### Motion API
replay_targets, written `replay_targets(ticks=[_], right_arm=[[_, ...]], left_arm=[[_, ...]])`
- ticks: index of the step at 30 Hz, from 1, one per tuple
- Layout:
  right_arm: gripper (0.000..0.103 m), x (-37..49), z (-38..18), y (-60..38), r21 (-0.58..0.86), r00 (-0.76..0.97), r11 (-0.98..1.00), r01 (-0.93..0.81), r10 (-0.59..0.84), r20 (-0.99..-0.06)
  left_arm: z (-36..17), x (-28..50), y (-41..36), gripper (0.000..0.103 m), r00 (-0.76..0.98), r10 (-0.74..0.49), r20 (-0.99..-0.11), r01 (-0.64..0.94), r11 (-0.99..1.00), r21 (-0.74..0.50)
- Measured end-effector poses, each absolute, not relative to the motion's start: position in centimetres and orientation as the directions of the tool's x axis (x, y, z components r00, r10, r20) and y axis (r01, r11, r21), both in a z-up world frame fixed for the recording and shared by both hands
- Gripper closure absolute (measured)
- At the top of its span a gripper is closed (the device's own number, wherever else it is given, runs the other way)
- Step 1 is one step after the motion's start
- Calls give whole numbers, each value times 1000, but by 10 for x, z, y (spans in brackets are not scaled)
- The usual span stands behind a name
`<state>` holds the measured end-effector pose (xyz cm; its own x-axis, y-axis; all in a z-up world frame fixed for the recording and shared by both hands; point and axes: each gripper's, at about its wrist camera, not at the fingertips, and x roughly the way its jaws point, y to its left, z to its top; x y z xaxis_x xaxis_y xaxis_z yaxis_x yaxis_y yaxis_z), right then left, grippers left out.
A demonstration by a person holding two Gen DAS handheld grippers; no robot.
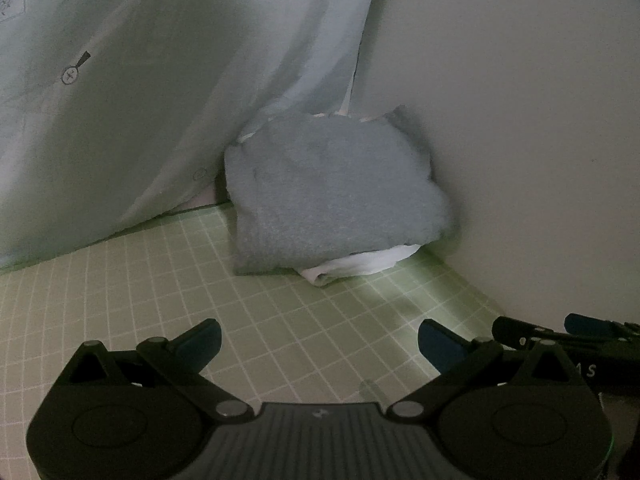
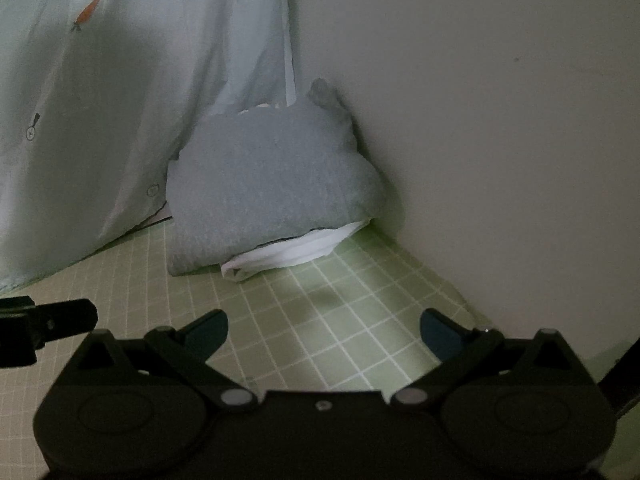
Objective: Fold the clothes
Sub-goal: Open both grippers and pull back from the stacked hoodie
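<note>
Both tools, left tool and right tool, hang wide open and empty above our green mat. Folded grey cloth sits on white cloth in the corner. We judge this stack finished; next we need another garment.

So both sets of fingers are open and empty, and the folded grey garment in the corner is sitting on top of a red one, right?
Nearly. The garment under the folded grey garment is white, not red; the right wrist view shows it sticking out beneath the front edge. The rest holds: the left gripper and right gripper have their fingers open and empty, over the green checked mat.
</note>
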<state>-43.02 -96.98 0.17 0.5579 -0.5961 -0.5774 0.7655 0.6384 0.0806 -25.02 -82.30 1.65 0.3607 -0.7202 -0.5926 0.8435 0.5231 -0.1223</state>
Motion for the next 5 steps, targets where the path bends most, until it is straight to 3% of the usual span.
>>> replay_targets(ticks=[5], right_arm=[[0, -430, 4, -968, 78, 564, 643, 762, -599, -568]], left_arm=[[18, -251, -820, 0, 363, -726, -584, 842, 524, -127]])
